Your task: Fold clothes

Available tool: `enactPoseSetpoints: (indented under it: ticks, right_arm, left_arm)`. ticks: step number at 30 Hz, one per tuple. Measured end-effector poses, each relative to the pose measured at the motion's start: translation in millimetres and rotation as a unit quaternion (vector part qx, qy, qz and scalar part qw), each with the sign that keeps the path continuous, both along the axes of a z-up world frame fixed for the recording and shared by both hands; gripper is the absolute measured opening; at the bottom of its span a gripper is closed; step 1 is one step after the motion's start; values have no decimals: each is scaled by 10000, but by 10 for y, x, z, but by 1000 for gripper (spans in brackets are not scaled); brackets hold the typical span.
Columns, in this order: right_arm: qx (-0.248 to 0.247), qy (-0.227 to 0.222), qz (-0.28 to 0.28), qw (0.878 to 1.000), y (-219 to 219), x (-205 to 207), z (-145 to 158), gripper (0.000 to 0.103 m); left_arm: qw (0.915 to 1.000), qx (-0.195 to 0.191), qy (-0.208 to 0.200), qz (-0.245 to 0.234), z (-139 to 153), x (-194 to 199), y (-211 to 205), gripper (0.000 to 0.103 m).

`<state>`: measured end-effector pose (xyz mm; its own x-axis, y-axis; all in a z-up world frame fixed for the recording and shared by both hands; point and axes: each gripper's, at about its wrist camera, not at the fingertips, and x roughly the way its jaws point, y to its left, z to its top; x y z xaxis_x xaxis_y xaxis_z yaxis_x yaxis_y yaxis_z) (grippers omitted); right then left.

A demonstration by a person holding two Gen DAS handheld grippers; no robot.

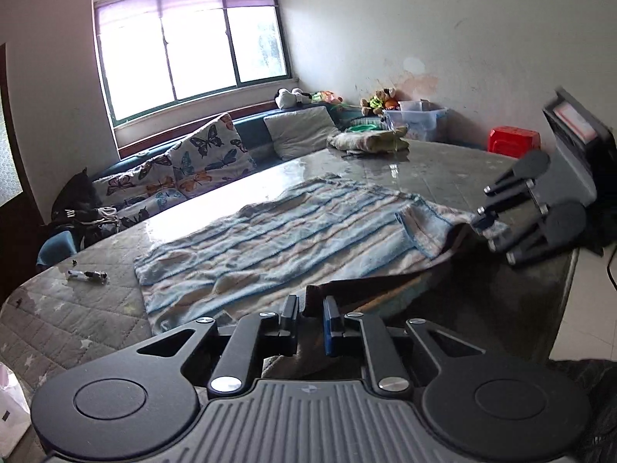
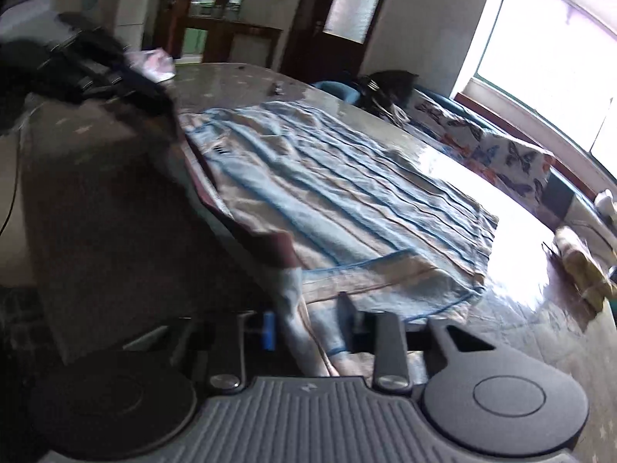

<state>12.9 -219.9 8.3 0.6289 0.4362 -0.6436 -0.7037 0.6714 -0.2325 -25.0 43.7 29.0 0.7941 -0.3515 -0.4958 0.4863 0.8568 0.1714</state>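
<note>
A blue and cream striped garment (image 1: pixel 293 231) lies spread flat on the glass-topped table (image 1: pixel 443 162); it also shows in the right wrist view (image 2: pixel 327 193). My left gripper (image 1: pixel 310 316) is at the table's near edge with its jaws narrowly apart over a brown fabric edge (image 1: pixel 320 293); I cannot tell whether it holds it. My right gripper (image 2: pixel 308 328) has the garment's near corner (image 2: pixel 304 308) between its fingers. The right gripper also shows in the left wrist view (image 1: pixel 488 227), at the garment's right corner.
A folded yellowish cloth (image 1: pixel 366 141) lies at the table's far end. A small pen-like object (image 1: pixel 86 276) lies on the left of the table. A sofa with butterfly cushions (image 1: pixel 200 158) runs under the window. A plastic box (image 1: pixel 416 121) and red stool (image 1: pixel 513 139) stand by the wall.
</note>
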Motion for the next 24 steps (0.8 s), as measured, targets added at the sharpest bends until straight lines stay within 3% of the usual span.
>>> enactPoseSetpoints:
  ticks: [4, 9, 14, 24]
  right_arm:
    - [284, 252, -41, 9993, -23, 80, 131, 10]
    - [586, 419, -136, 9973, -1, 188, 318, 8]
    - [659, 310, -210, 9971, 41, 258, 488, 7]
    - [761, 186, -308, 9965, 83, 285, 625, 7]
  left_arm:
    - [9999, 64, 103, 20, -109, -94, 18, 17]
    - [9998, 104, 87, 126, -223, -271, 16, 21]
    - [9994, 159, -72, 310, -250, -376, 37, 41]
    - [9949, 863, -209, 477, -476, -294, -57, 43]
